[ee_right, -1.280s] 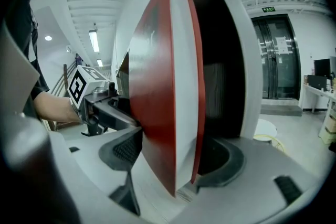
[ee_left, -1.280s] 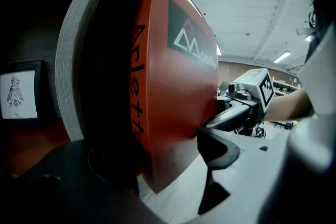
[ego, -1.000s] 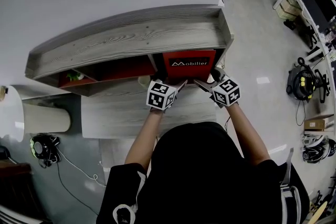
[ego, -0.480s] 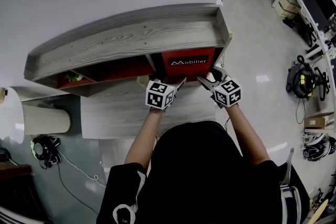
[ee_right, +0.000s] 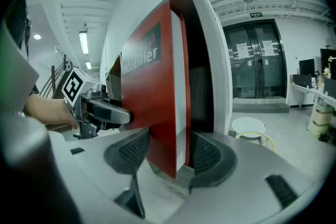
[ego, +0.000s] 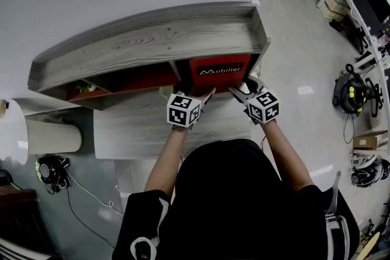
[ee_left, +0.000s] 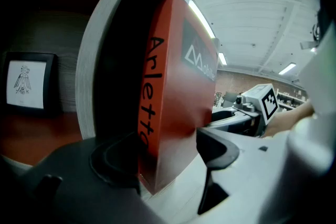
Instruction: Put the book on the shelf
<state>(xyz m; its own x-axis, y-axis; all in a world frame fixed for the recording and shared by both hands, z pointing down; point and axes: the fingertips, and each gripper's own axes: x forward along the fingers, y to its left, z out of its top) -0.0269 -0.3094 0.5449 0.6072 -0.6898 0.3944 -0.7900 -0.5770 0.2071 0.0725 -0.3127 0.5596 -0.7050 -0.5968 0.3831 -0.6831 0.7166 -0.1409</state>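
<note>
A red book [ego: 219,73] with "Mobilier" on its cover stands upright in the right-hand opening of the grey wooden shelf [ego: 152,39]. My left gripper [ego: 206,94] is at its lower left corner. In the left gripper view the spine edge of the book [ee_left: 176,92] sits between the jaws of my left gripper [ee_left: 168,149], both touching it. My right gripper [ego: 239,91] holds the lower right corner. Its jaws have just been closing. In the right gripper view the pads of my right gripper [ee_right: 167,152] press the book [ee_right: 149,97] from both sides.
A small framed picture [ee_left: 23,86] stands deep in the compartment to the left of the book. A grey board [ego: 140,131] lies below the shelf. A white cylinder [ego: 52,137] and cables [ego: 52,170] are on the floor at left, a round white stool [ee_right: 249,126] at right.
My right gripper's jaws have narrowed onto the book's right edge. The left gripper's marker cube has shifted slightly left. The book stays upright in the opening.
</note>
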